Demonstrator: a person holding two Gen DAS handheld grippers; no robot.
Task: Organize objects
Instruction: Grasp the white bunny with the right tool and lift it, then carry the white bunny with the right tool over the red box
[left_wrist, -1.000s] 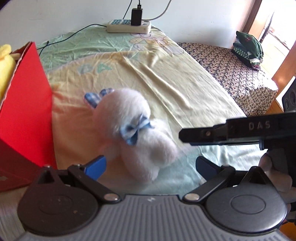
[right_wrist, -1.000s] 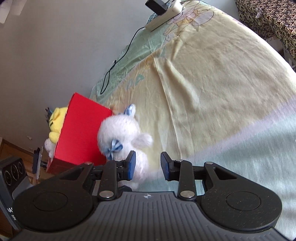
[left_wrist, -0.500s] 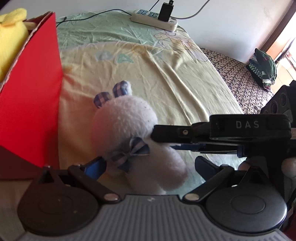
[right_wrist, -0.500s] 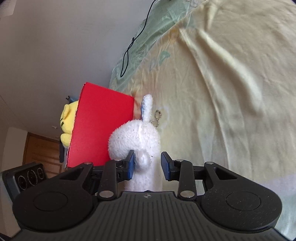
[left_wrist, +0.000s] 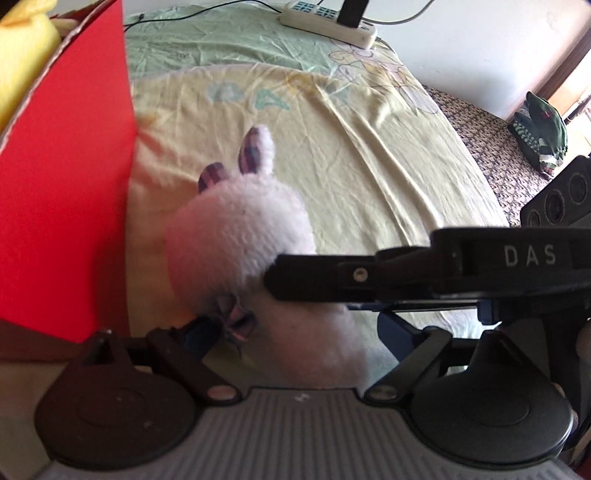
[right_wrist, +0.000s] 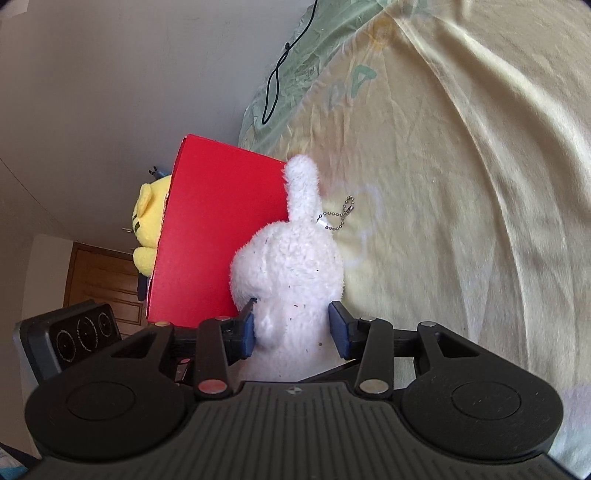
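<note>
Two grippers work one white plush bunny (right_wrist: 286, 273). The right gripper (right_wrist: 292, 328) has its blue pads pressed into the bunny's body from both sides, lifting it just right of the red box (right_wrist: 218, 232), probably to drop it in. The left gripper (left_wrist: 291, 328) is spread wide around the bunny's lower half, pads apart from the fur, likely steadying. The bunny hangs over the yellow bedsheet (left_wrist: 369, 177), beside the box wall. Count: one bunny, one yellow plush toy (right_wrist: 149, 218) already in the box, one box, one power strip (left_wrist: 328, 18) far on the bed.
</note>
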